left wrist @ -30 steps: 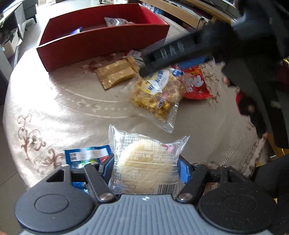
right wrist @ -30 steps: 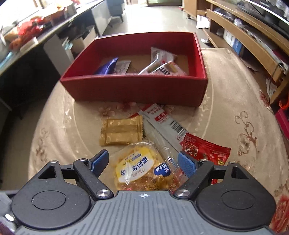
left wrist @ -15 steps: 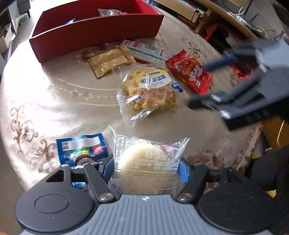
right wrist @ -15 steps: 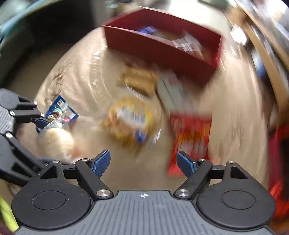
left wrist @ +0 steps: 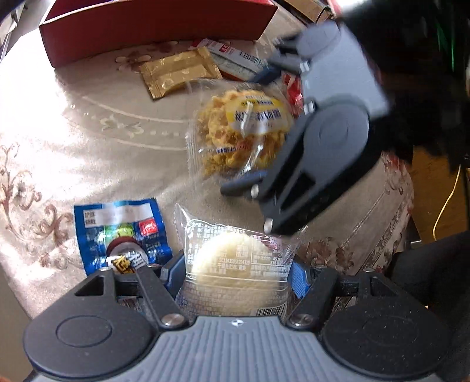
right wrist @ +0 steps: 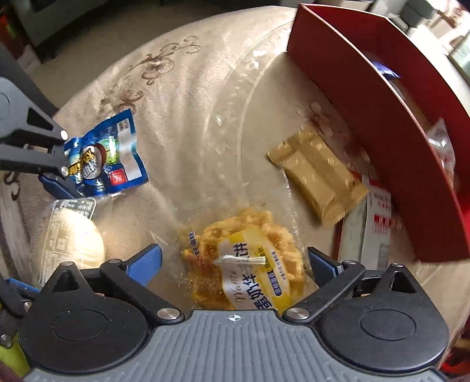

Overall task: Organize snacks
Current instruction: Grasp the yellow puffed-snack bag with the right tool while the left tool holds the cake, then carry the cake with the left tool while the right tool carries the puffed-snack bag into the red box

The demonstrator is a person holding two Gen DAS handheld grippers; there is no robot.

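Observation:
My left gripper [left wrist: 235,273] is shut on a pale round cake in a clear wrapper [left wrist: 235,258], held just above the table's near edge. The same cake [right wrist: 73,235] shows at the left of the right wrist view. My right gripper [right wrist: 235,263] points steeply down over a yellow waffle packet [right wrist: 243,264] lying on the cloth. Its jaws are opening, and the packet lies between the blue pads [right wrist: 147,261] without being pressed. In the left wrist view the right gripper [left wrist: 252,129] straddles the waffle packet [left wrist: 235,132]. The red box [left wrist: 158,26] stands at the far side.
A gold packet [left wrist: 179,72], a long white packet [left wrist: 235,55] and a red packet [left wrist: 293,88] lie between the waffle and the red box [right wrist: 382,117]. A blue packet [left wrist: 120,232] lies beside my left gripper. The round table's edge drops off near right.
My right gripper has rolled and come down over the waffle packet, with its jaws wider than before. The left gripper has tilted slightly and still holds the cake.

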